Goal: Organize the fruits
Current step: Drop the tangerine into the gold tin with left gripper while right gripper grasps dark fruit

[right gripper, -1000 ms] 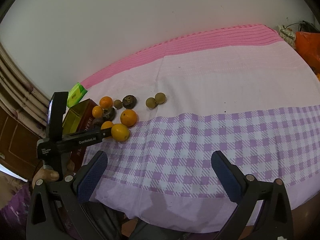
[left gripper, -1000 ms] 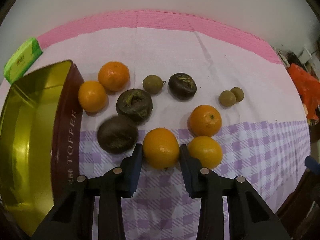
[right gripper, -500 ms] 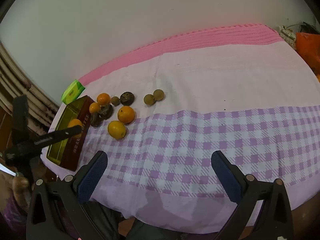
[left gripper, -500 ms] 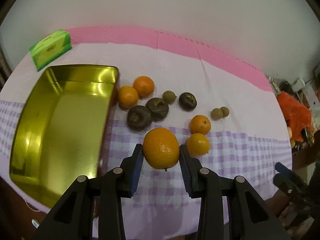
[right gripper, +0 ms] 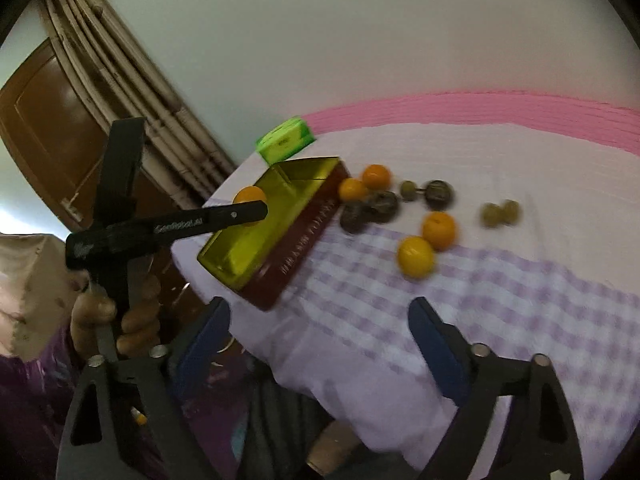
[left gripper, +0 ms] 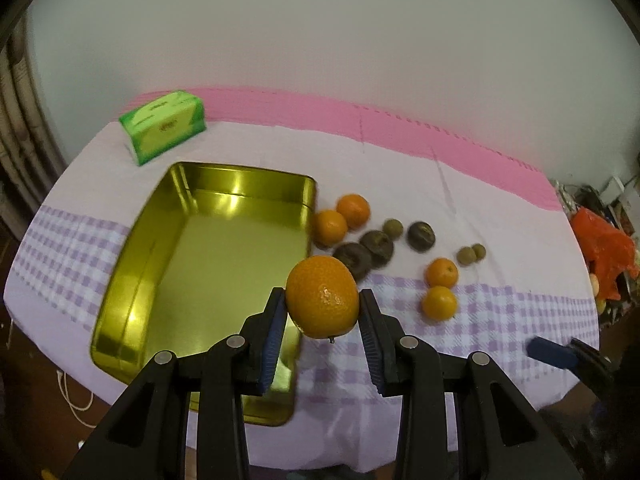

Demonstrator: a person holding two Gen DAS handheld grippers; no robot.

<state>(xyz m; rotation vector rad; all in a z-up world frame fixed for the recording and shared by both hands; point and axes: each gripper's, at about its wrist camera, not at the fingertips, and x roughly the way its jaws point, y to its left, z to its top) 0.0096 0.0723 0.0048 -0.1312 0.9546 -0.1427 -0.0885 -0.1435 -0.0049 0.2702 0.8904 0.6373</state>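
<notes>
My left gripper [left gripper: 323, 326] is shut on an orange [left gripper: 322, 297] and holds it in the air above the right edge of the open gold tin [left gripper: 208, 256]. From the right wrist view that same orange [right gripper: 249, 195] hangs over the tin [right gripper: 276, 216]. Several oranges [left gripper: 440, 303], dark brown fruits [left gripper: 376, 244] and small green-brown fruits [left gripper: 472, 254] lie on the cloth to the right of the tin. My right gripper [right gripper: 320, 344] is over the table's front edge, its jaws closing with nothing between them.
A green tissue pack [left gripper: 166, 128] lies behind the tin near the wall. Orange bags [left gripper: 606, 252] and clutter sit at the far right. The checked cloth [right gripper: 500, 300] covers the table up to its front edge. A hand [right gripper: 120, 316] grips the left tool's handle.
The left gripper lifted the orange off the cloth and carried it left, over the tin. The right gripper swung left toward the tin and its jaws narrowed.
</notes>
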